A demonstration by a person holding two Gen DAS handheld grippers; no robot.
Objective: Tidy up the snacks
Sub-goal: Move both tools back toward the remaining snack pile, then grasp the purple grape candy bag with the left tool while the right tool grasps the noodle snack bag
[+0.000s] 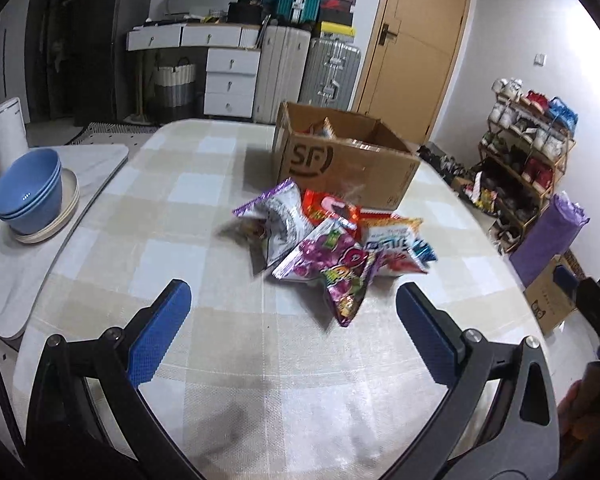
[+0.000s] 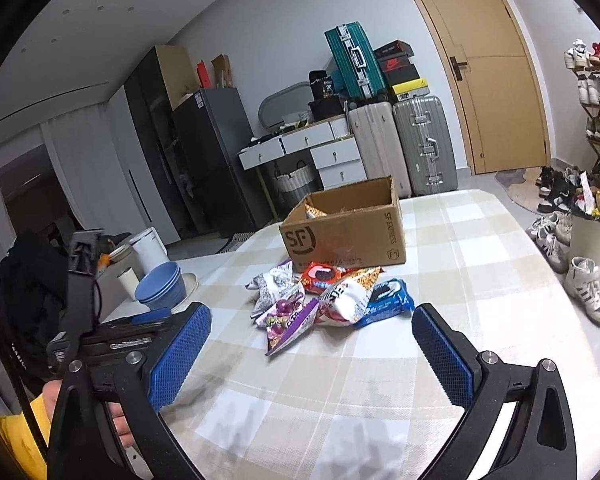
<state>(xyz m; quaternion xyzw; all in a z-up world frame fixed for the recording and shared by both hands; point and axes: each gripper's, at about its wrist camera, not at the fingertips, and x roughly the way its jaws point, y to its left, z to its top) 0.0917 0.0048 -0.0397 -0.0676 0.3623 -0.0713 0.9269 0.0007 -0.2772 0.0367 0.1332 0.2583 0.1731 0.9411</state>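
Both grippers hang over the checked tablecloth (image 1: 204, 216), jaws spread wide and holding nothing: the left gripper (image 1: 294, 316), the right gripper (image 2: 312, 332). Ahead of them the snack packets (image 1: 332, 244) lie heaped just in front of the open SF cardboard box (image 1: 340, 164). Stacked blue bowls (image 1: 28, 192) sit well left of the box.

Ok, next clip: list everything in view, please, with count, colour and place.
cardboard box: one, brown, open, far side of table, a packet inside
snack packets: a pile of several, purple, red, white, blue, in front of the box
table: one, beige checked cloth
blue bowls: small stack, on a cream plate, side counter
suitcases: three, teal, cream, silver, by the door
shoe rack: one, full, at the wall
left gripper: open, empty, short of the pile
right gripper: open, empty, near the pile
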